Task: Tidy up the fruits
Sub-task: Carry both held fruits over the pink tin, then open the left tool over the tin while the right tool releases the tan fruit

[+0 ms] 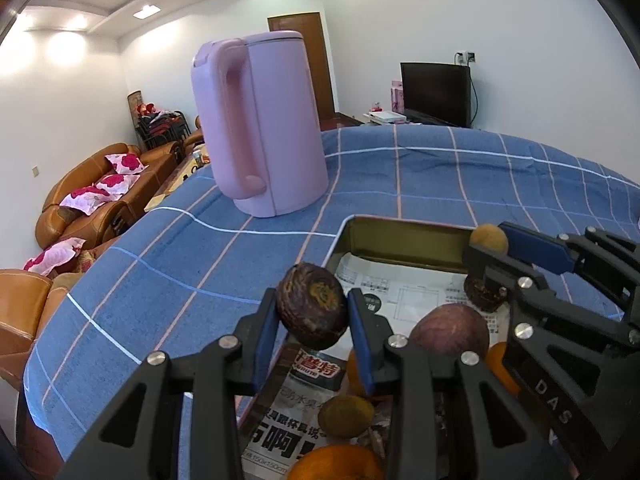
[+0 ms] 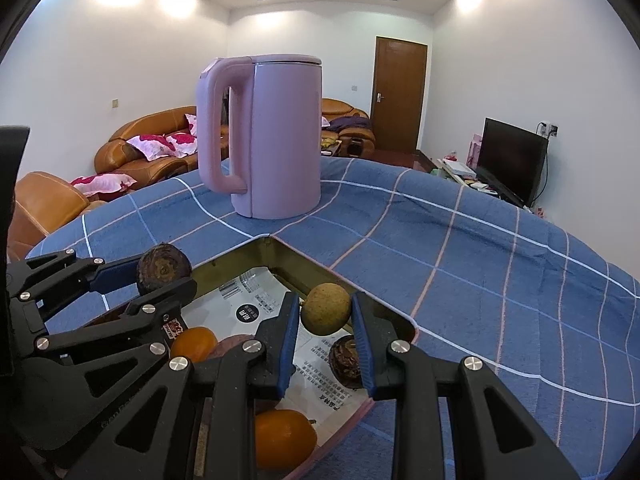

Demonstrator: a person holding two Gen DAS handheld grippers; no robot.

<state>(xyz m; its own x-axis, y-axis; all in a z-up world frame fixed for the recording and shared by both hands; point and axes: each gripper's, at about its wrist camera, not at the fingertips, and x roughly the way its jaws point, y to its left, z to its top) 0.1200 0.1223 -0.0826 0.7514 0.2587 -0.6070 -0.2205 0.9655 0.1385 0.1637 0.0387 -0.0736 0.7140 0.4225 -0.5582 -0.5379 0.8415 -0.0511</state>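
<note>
- My left fingers (image 1: 313,322) are pinching a dark, wrinkled brown fruit (image 1: 312,306) between the blue pads, holding it just above the near-left rim of the tin tray (image 1: 400,236).
- My right fingers (image 2: 326,334) are clamping a small tan round fruit (image 2: 325,309), closed tight on it, hanging over the tray's far corner.
- The tray is sitting on the worktop, which a blue checked cloth (image 2: 480,264) is covering; printed paper (image 1: 420,292) is lining the tray's floor.
- Lying loose inside the tray: a purplish round fruit (image 1: 450,330), a dull green-brown one (image 1: 346,416), a dark rough one (image 2: 347,362) under my right fingers, and orange fruits (image 2: 284,436) toward the near edge.
- A pink kettle (image 2: 268,136) is standing upright on the cloth beyond the tray, handle to the left, well apart from both sets of fingers.
- Past the worktop's far edge: brown sofas (image 2: 148,152) with floral cushions, a wooden door (image 2: 398,92), a dark television (image 2: 510,160).
</note>
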